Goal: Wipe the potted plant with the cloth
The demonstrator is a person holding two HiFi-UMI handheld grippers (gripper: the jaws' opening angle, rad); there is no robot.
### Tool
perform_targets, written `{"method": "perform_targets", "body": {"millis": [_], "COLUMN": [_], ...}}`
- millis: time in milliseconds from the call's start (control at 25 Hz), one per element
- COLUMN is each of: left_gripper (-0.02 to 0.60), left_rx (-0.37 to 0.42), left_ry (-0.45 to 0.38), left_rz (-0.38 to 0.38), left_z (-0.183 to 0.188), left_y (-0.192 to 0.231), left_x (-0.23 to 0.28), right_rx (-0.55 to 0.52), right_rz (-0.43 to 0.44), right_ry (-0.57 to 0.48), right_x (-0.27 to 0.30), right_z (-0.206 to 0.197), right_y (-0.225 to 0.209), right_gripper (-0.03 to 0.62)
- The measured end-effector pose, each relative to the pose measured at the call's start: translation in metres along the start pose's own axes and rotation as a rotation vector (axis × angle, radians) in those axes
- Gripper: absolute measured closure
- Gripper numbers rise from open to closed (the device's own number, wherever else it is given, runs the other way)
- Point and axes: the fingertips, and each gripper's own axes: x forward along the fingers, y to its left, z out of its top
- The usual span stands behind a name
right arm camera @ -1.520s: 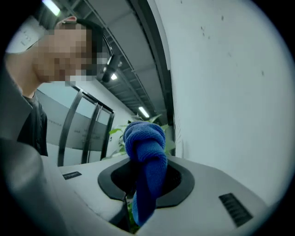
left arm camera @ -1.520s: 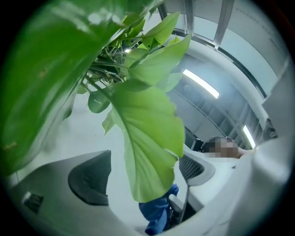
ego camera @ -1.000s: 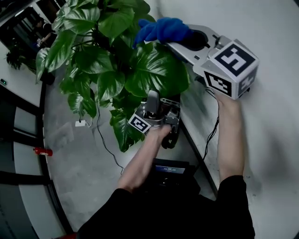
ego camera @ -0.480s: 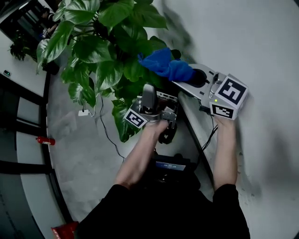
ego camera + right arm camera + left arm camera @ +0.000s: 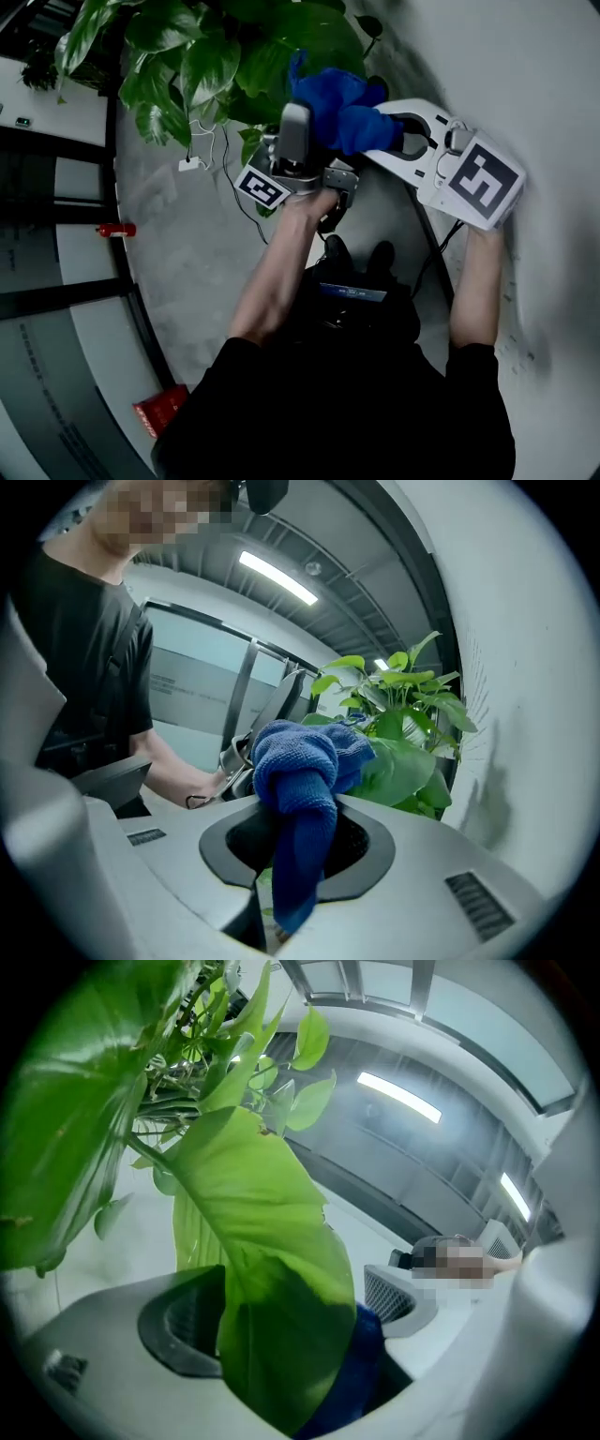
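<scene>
Right gripper (image 5: 272, 922): cloth (image 5: 302, 772); left gripper (image 5: 305, 1408): leaf (image 5: 267, 1279), seemingly

Cloth (image 5: 339, 105): solid blue. Plant (image 5: 206, 56): glossy dark green; the leaf (image 5: 272, 1269) in the left gripper view is lighter yellow-green. Centre cube (image 5: 265, 187) and right-edge cube (image 5: 483, 183): black squares on white. Left-edge floor item (image 5: 110, 230): red.

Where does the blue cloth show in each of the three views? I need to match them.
Head view: cloth at upper centre, bunched at the right gripper's tip, against the leaves.
Left gripper view: a blue sliver at bottom centre, behind the big leaf.
Right gripper view: centre, clamped in the jaws and bunched above them.
Shared landmark: the potted plant, whose green leaves are in all three.
</scene>
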Motion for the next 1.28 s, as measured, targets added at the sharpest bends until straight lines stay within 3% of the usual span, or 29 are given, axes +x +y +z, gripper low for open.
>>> {"method": "perform_targets", "body": {"millis": [160,280,640,760,1000,1120,1280], "left_gripper": [0.121,0.121,0.121,0.121,0.124,0.124,0.127], "left_rx": [-0.016,-0.029,-0.127,-0.155,-0.180,-0.190,-0.262], "left_ry": [0.033,0.053,0.191,0.195,0.203,0.221,0.210], "left_rz": [0.051,0.066,0.011,0.048,0.204,0.249,0.326], "left_z": [-0.009,-0.012,0.005,0.028,0.093,0.104,0.109], "left_y": [-0.002,-0.012,-0.079,-0.093,-0.137,-0.150,-0.164], "left_x": [-0.020,-0.031,-0.101,-0.146,-0.249,-0.285,-0.318], "right_rx": [0.091,0.190,0.653,0.776,0.974,1.042,1.109], "right_rz": [0.021,0.007,-0.082,-0.112,-0.203,-0.243,-0.293], "right_ry": [-0.059,-0.175,-0.607,-0.687,-0.687,-0.670,-0.665], "right_x": [-0.004,-0.016,-0.019,0.005,0.079,0.103,0.119], "right_z": [-0.014,-0.012,-0.001,-0.007,-0.003,-0.011,-0.013], "right_y": [0.017,0.024,0.056,0.079,0.177,0.211,0.243], "right_gripper": [0.487,0.487,0.487,0.487,0.487,0.487,0.487]}}
